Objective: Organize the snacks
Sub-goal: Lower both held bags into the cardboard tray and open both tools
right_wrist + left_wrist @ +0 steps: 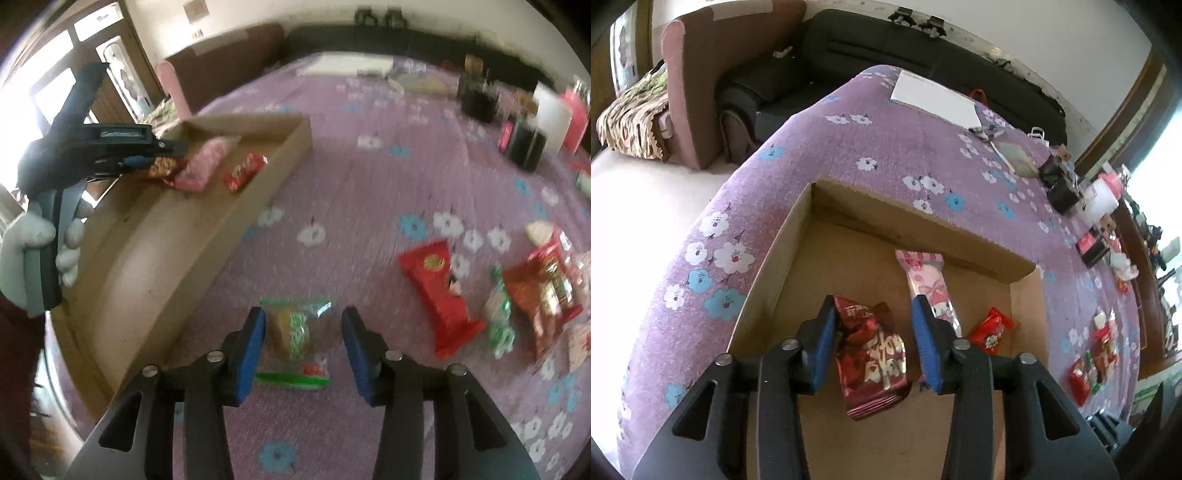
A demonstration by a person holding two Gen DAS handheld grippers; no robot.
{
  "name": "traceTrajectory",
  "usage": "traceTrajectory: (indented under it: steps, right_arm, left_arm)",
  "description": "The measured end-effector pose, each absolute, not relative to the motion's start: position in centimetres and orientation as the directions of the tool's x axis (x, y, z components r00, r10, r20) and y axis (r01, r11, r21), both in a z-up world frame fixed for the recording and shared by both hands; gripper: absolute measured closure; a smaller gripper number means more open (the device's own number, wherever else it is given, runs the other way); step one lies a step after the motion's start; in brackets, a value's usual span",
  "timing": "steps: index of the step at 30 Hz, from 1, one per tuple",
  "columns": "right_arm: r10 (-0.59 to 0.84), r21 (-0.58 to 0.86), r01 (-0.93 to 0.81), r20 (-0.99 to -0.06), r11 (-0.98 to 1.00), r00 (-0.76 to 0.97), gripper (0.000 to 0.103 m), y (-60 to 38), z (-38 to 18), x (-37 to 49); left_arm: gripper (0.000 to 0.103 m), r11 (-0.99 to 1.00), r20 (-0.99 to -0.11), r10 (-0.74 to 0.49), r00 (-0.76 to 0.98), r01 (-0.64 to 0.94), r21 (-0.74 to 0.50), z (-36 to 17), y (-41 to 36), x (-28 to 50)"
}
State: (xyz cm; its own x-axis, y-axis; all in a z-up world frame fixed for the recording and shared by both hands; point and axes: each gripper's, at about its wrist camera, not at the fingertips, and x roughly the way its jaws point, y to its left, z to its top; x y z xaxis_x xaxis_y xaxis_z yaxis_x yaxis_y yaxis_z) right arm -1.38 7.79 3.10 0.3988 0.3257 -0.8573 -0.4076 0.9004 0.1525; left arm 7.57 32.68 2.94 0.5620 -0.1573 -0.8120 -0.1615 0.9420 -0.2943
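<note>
Two tongs work over a surface (pixel 820 147) draped in purple flowered cloth. Left tongs (pixel 873 345) hover over a shallow brown cardboard tray (pixel 960 236), jaws partly apart; a dark red foil snack packet (pixel 873 354) lies between the blue pads, against the left pad, with a gap at the right one. At 1 o'clock of it lies a pink printed wrapper (pixel 929 284), and at 3 o'clock a small red candy packet (pixel 991 330), both on the tray floor. Right tongs (pixel 303 345) stand partly apart over a clear green-trimmed biscuit packet (pixel 295 336) on the cloth, pads not pressing it. At 3 o'clock, well apart, lie a red pouch (pixel 436 295) and further loose snacks. A gloved hand (pixel 35 254) holds the left tongs at 9 o'clock.
</note>
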Motion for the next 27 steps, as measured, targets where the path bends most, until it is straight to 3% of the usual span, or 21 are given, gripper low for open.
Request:
traceTrajectory:
  steps: [2, 5, 9, 11, 13, 20, 27]
  right_arm:
    - [0.295, 0.111, -0.413, -0.861, 0.904, 0.415, 0.070, 8.3, 3.0, -1.6]
    - [0.287, 0.104, -0.405, -0.859, 0.908, 0.424, 0.073, 8.3, 2.9, -2.0]
    - [0.281, 0.105, -0.368, -0.839, 0.924, 0.465, 0.074, 7.2, 4.1, -2.3]
    - [0.293, 0.115, -0.358, -0.819, 0.927, 0.494, 0.074, 6.7, 5.4, -2.2]
    - [0.315, 0.121, -0.372, -0.795, 0.920, 0.519, 0.074, 6.9, 7.2, -2.0]
    - [0.430, 0.191, -0.479, -0.777, 0.857, 0.460, 0.074, 12.7, 9.1, 0.2]
    - [0.391, 0.127, -0.528, -0.817, 0.840, 0.424, 0.070, 19.9, 6.5, 2.9]
  left_arm:
    - [0.058, 0.932, -0.797, -0.169, 0.580, -0.169, -0.320, 3.6, 33.0, 7.0]
    - [0.058, 0.924, -0.774, -0.156, 0.614, -0.185, -0.334, 5.0, 33.7, 5.5]
    - [0.057, 0.905, -0.730, -0.168, 0.662, -0.190, -0.380, 7.0, 34.9, 2.2]
    - [0.045, 0.888, -0.711, -0.183, 0.679, -0.197, -0.416, 7.6, 35.5, 0.3]
    - [0.042, 0.867, -0.685, -0.205, 0.699, -0.196, -0.459, 8.0, 35.9, -1.7]
    - [0.042, 0.824, -0.621, -0.244, 0.745, -0.178, -0.538, 8.3, 36.4, -7.3]
    - [0.042, 0.829, -0.614, -0.210, 0.761, -0.194, -0.524, 7.9, 36.1, -9.9]
